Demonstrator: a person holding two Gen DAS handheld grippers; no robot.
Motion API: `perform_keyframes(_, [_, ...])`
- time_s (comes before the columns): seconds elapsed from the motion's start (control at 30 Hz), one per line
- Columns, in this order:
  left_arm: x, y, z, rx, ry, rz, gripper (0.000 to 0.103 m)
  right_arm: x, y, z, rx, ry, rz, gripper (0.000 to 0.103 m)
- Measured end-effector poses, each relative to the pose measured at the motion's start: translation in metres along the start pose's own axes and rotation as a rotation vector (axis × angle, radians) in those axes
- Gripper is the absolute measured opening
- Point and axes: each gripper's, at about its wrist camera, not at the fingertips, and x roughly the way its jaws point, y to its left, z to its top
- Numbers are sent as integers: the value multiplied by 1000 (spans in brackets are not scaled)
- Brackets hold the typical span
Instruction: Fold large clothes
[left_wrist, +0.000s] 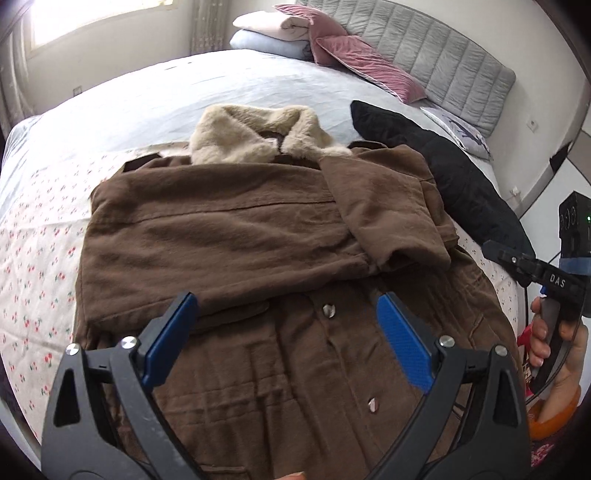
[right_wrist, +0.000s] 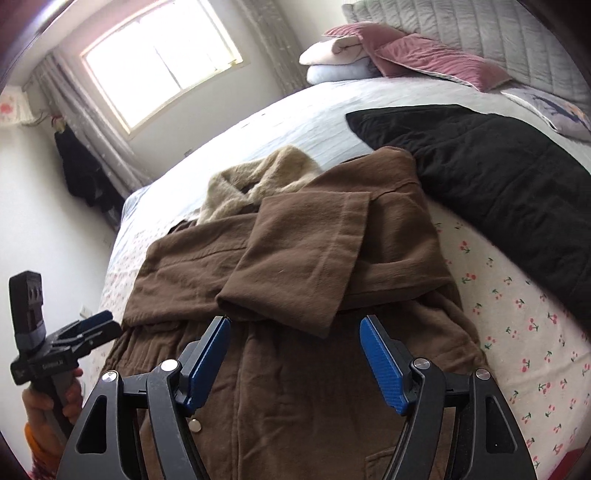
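Note:
A brown coat with a cream fur collar lies front up on the bed, both sleeves folded across its chest. It also shows in the right wrist view, with one sleeve cuff lying on top. My left gripper is open and empty above the coat's buttoned lower front. My right gripper is open and empty just in front of the sleeve cuff. The right gripper also shows at the right edge of the left wrist view. The left gripper shows at the left of the right wrist view.
A black quilted garment lies on the bed right of the coat. Pink pillows and folded bedding sit by the grey headboard. The cherry-print sheet covers the bed's near part. A window is at the back left.

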Motion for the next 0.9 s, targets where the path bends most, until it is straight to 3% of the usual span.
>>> perform_keyframes(0.2, [47,-87,25,266,4,19,97,9,-40,2,139,7,-37,73])
perform_keyframes(0.3, [77,-125,22,416,29,22,97,8,-54,0,175,9,-50,73])
perform_keyframes(0.43, [105,-154,10,592,23,83,97,6,-65,-2,208,13,-40,73])
perform_keyframes(0.5, [117,-158,10,635,26,112,84,7,-69,-1,217,17,-39,73])
perform_keyframes(0.53, [121,-158,11,641,30,125,79,6,-70,-2,222,17,-41,73])
perform_keyframes(0.6, [126,-154,17,619,39,132,59,7,-74,-2,235,19,-41,73])
perform_keyframes(0.63, [125,-149,21,591,38,109,57,9,-74,-2,241,23,-40,73])
perform_keyframes(0.7, [117,-138,29,508,25,28,36,12,-75,-3,249,33,-37,73])
perform_keyframes(0.9, [73,-94,46,248,-71,-102,11,15,-69,-5,234,46,-33,73])
